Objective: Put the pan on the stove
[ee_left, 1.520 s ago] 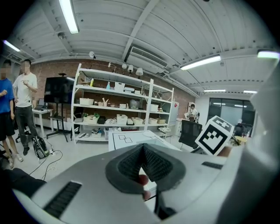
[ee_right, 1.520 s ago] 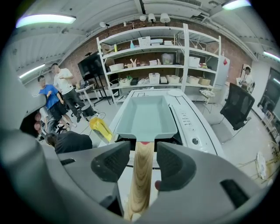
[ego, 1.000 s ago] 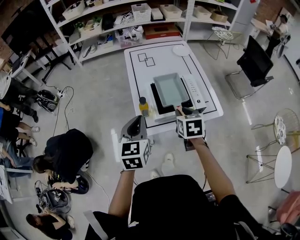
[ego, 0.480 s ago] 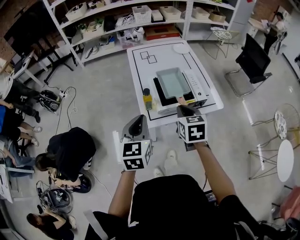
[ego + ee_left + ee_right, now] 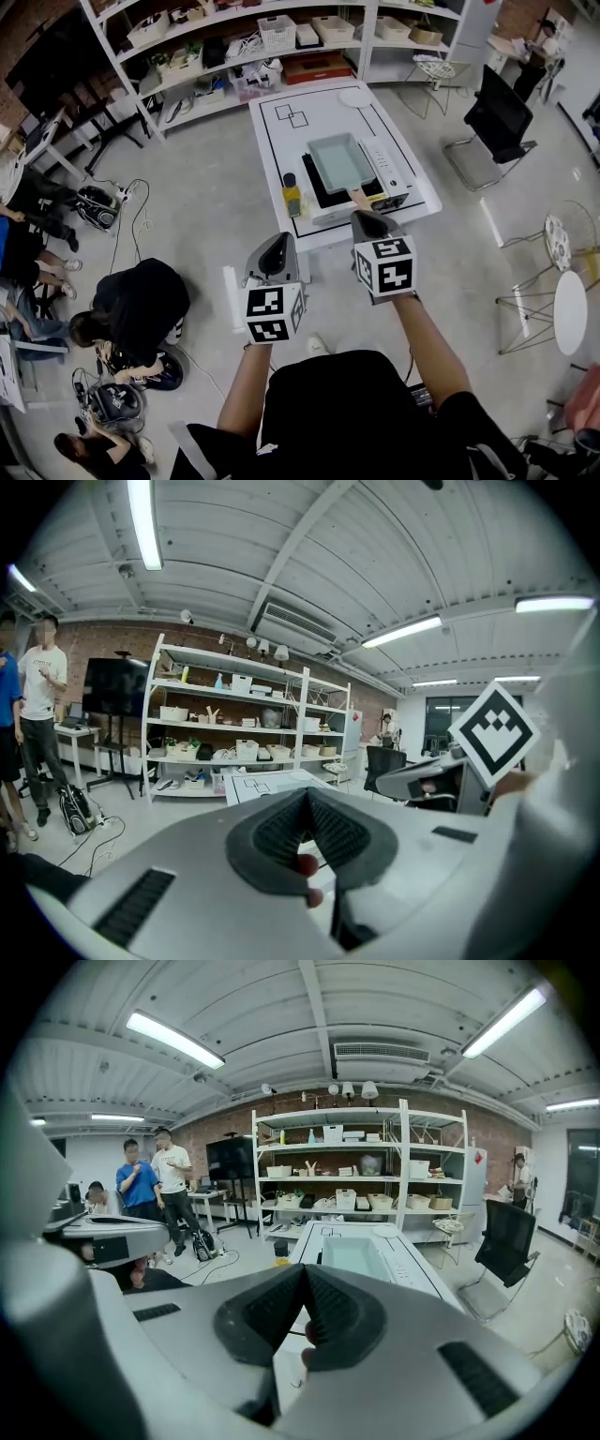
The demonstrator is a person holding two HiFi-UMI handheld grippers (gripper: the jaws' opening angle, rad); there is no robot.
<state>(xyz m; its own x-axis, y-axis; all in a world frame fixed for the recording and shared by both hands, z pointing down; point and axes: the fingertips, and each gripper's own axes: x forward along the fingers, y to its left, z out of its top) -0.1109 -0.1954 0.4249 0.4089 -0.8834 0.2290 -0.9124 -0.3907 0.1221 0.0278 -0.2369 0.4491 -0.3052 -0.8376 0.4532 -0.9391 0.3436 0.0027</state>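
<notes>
Your right gripper (image 5: 302,1271) is pinched right down. Its jaws have just been closing, the ribbed pads now meet at the tip, and there's nothing between them. Over on the other side, your left gripper (image 5: 306,795) matches it, with pads together and nothing in its hold. In the head view both hang off the near edge of the table (image 5: 323,120), the right gripper (image 5: 360,217) a touch further forward than the left gripper (image 5: 278,240), and neither one touches anything.

Straight ahead of your right jaws is the pan (image 5: 339,161), a pale rectangular one. It sits flat on the black stove (image 5: 312,187), and its tan handle (image 5: 359,198) points back toward you. The right tip is close to that handle but clear of it. From the right gripper view the pan (image 5: 356,1256) lies dead ahead on the white tabletop.

Just left of the stove stands a bottle (image 5: 292,196) with yellow liquid and a dark cap, upright near the table's front left corner. A white plate (image 5: 356,97) sits at the far right corner, well apart from the pan.

Beyond the table runs a long white shelf unit (image 5: 234,56) loaded with bins. A black chair (image 5: 495,114) stands off to your right, and people (image 5: 136,309) are crouched on the floor at your left.
</notes>
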